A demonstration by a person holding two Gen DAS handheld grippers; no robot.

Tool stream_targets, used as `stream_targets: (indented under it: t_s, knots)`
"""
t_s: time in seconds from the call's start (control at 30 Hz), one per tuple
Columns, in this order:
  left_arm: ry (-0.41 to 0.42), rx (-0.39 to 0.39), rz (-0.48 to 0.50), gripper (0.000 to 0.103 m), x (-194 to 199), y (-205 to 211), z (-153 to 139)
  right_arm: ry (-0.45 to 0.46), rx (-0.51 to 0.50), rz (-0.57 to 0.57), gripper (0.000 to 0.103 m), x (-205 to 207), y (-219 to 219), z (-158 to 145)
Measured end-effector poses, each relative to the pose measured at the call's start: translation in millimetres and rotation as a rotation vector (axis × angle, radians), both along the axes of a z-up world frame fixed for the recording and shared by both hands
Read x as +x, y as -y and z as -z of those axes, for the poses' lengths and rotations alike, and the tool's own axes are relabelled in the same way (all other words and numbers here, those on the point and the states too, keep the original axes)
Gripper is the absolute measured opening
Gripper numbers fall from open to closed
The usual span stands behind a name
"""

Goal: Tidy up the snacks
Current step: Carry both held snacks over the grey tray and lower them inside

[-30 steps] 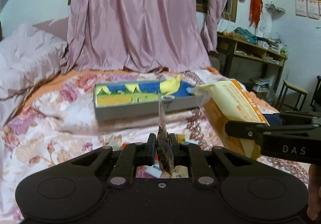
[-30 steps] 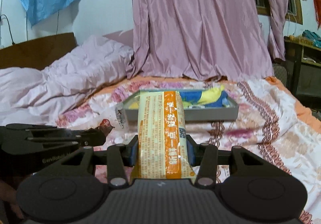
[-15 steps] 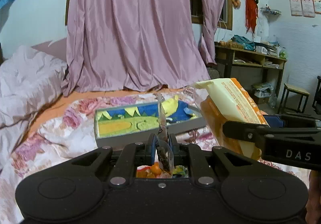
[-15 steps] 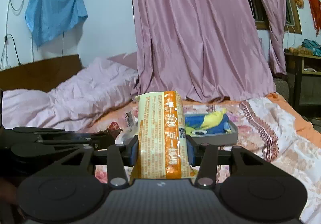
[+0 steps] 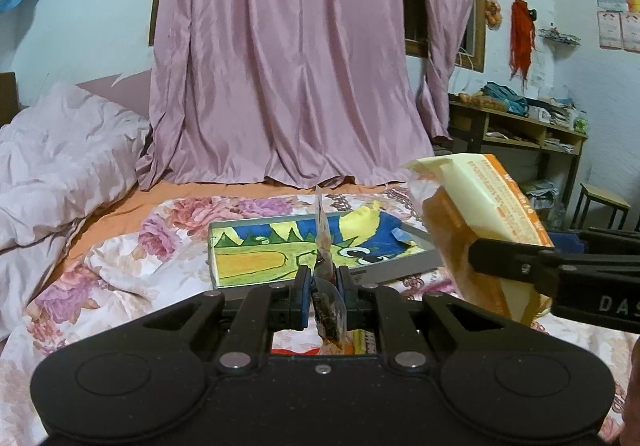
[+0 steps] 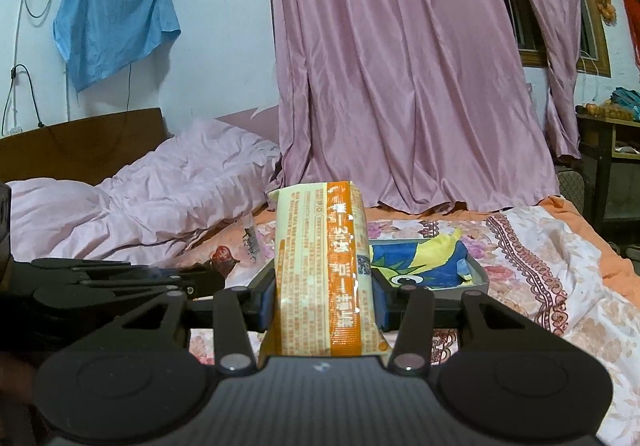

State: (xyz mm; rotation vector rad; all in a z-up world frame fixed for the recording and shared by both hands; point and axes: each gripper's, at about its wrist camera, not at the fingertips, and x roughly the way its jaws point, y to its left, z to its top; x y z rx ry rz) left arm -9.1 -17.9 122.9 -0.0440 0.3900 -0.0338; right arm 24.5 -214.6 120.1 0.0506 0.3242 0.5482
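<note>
Both pairs of jaws are clamped on snack packets above a bed. On the left gripper, the blue-padded fingers press together on a small clear packet with dark contents, which stands edge-on and upright between them, its thin sealed top rising above the fingertips. On the right gripper, the jaws are closed against the two sides of a long cream and orange packet printed with small text; it stands nearly upright, leaning slightly away from the camera.

In the left wrist view the cream and orange packet appears at the right edge, tilted, with the black right gripper reaching in from the right.

A shallow grey tray lies on the bed past both grippers, near the middle of the floral bedspread. The tray's floor carries a bright cartoon picture in yellow, green and blue. In the right wrist view the grey tray sits just behind the held packet and partly hidden by it.

A crumpled pale pink quilt is heaped at the left side of the bed, against a dark wooden headboard. A long pink curtain hangs behind the far edge of the bed. A blue cloth hangs on the white wall at the left. A wooden shelf unit, cluttered with items, stands against the right wall.
</note>
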Motion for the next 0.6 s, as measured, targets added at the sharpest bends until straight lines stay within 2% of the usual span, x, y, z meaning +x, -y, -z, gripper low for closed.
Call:
stream_targets:
  t_s: [0.6]
  knots:
    - [0.014, -0.029, 0.026, 0.014, 75, -7, 5, -0.004, -0.019, 0.040, 0.050, 51, -7, 2]
